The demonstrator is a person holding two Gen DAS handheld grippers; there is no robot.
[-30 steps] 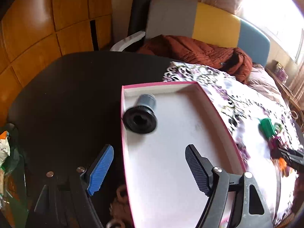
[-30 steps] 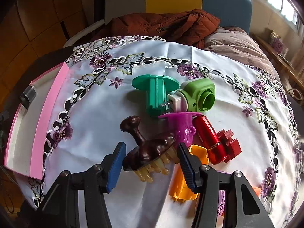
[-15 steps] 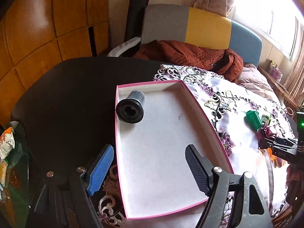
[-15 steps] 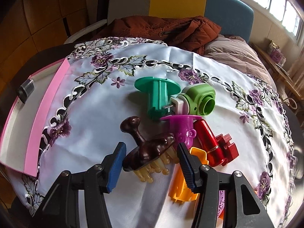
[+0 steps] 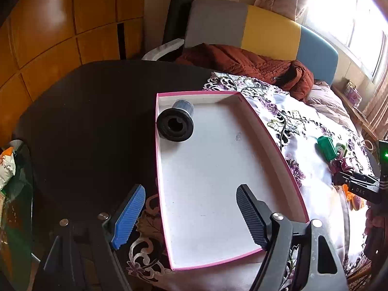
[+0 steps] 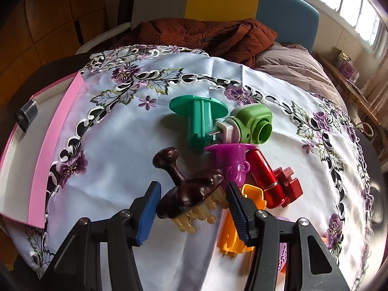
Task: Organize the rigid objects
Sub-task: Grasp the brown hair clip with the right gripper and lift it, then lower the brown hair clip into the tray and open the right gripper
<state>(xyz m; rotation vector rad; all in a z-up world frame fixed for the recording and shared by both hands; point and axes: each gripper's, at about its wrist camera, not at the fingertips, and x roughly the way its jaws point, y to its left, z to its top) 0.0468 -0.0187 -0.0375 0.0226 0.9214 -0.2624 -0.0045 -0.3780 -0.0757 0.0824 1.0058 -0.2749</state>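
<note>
My right gripper [image 6: 192, 184] is shut on the head of a dark brown massage brush [image 6: 189, 194] with amber bristles, over the white flowered tablecloth [image 6: 126, 160]. Just beyond it lie a green flanged piece [image 6: 198, 118], a light green plug device [image 6: 252, 126], a purple cup [image 6: 232, 160], a red cylinder [image 6: 264, 177] and an orange piece [image 6: 235, 223]. My left gripper [image 5: 190, 189] stands open with nothing between its fingers above the near half of a pink-edged white tray [image 5: 278, 150]. A black cylinder [image 5: 175, 126] lies in the tray's far left corner.
The tray's pink wall [image 6: 48, 150] sits at the cloth's left edge on a black round table [image 5: 84, 121]. A brown jacket [image 6: 206, 36] lies on the chair behind. A dark red wooden block [image 6: 288, 184] rests beside the red cylinder. A snack bag [image 5: 7, 165] is at far left.
The left gripper has drawn back from the tray, so the whole tray now shows. The right gripper keeps the brush between its pads and has barely shifted.
</note>
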